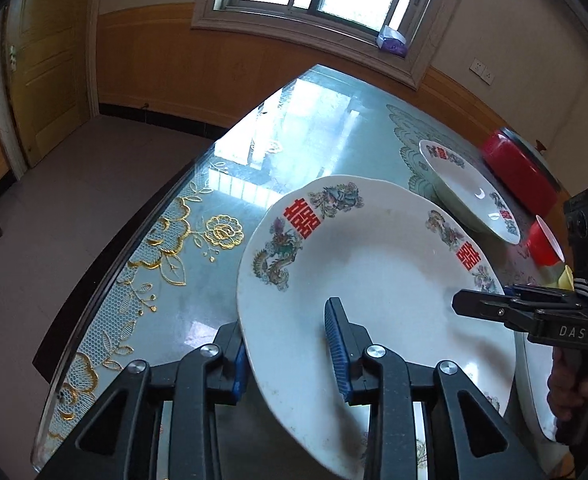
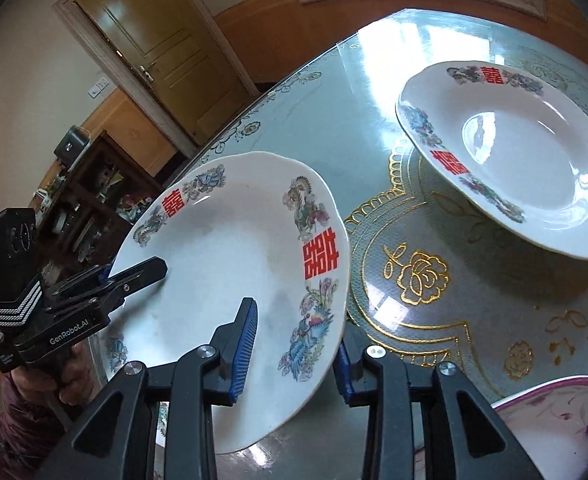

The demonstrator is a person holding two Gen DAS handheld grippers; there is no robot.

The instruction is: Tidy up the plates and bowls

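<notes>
Both tools, left tool (image 1: pixel 289 344) and right tool (image 2: pixel 294 346), pinch plate (image 1: pixel 374 280) at opposite rims; stiff, slick, fragile, so grip rims.

Left gripper (image 1: pixel 289 354) and right gripper (image 2: pixel 296 354) both angled downward, jaws clamped over opposite rim edges.

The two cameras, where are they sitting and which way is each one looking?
Left wrist: sits on the left gripper, looking down along its fingers at the big plate over the glass table; the right gripper and its hand show.
Right wrist: sits on the right gripper, looking down at that plate and a second plate; the left gripper shows.
Both share the big plate, gripped from opposite rims.
</notes>
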